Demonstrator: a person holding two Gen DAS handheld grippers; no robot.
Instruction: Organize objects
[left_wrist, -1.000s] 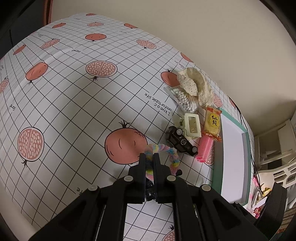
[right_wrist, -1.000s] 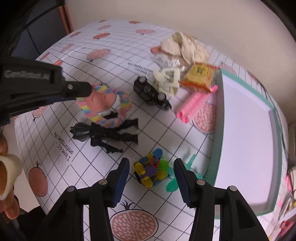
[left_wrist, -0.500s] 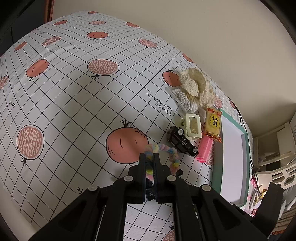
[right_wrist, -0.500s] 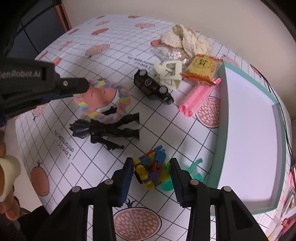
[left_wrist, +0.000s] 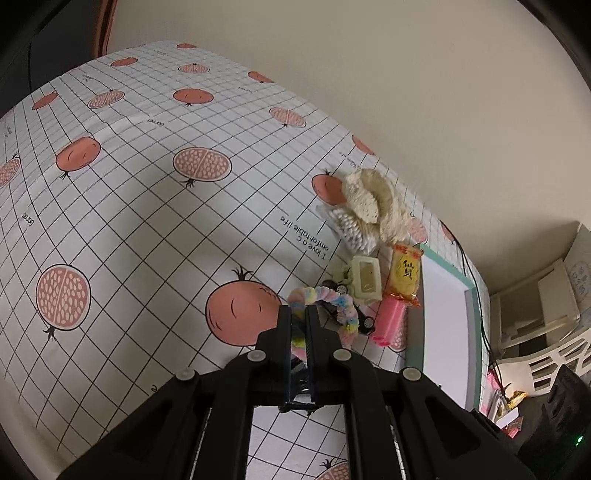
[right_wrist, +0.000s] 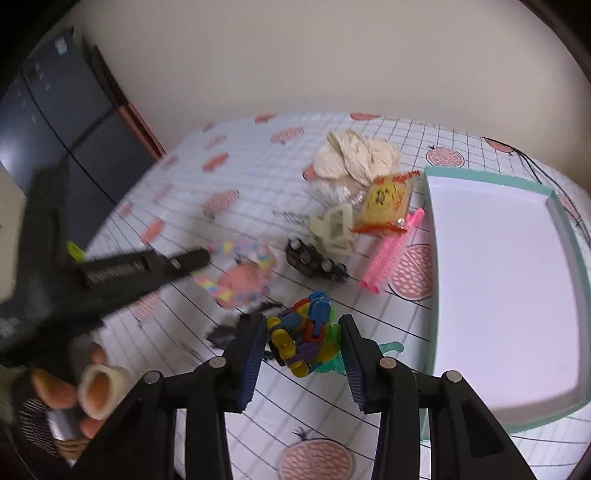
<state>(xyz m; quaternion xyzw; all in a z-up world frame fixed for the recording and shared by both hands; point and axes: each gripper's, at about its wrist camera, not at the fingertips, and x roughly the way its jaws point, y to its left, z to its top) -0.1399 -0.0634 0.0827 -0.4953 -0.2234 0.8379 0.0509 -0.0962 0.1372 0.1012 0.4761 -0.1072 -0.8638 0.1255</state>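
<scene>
My left gripper (left_wrist: 299, 312) is shut on a rainbow fuzzy ring (left_wrist: 340, 302), which loops out past its tips and hides part of a black toy car (left_wrist: 365, 323). From the right wrist this gripper (right_wrist: 203, 256) and the ring (right_wrist: 255, 258) look blurred. My right gripper (right_wrist: 302, 321) is shut on a cluster of colourful plastic pieces (right_wrist: 306, 332) and holds it above the tablecloth. A teal-rimmed white tray (right_wrist: 487, 177) lies to the right, with nothing inside it.
Left of the tray lie a black toy car (right_wrist: 314, 258), cream hair clip (right_wrist: 336, 232), yellow snack packet (right_wrist: 384, 199), pink roller (right_wrist: 391, 254) and cream lace cloth (right_wrist: 354, 155). A black figure (right_wrist: 225, 332) and teal piece (right_wrist: 389, 347) lie under the right gripper. A hand (right_wrist: 55, 391) shows lower left.
The right gripper's jaws closed on the colourful cluster and lifted it off the cloth, tilting as it rose. The left gripper kept its hold on the ring and barely moved.
</scene>
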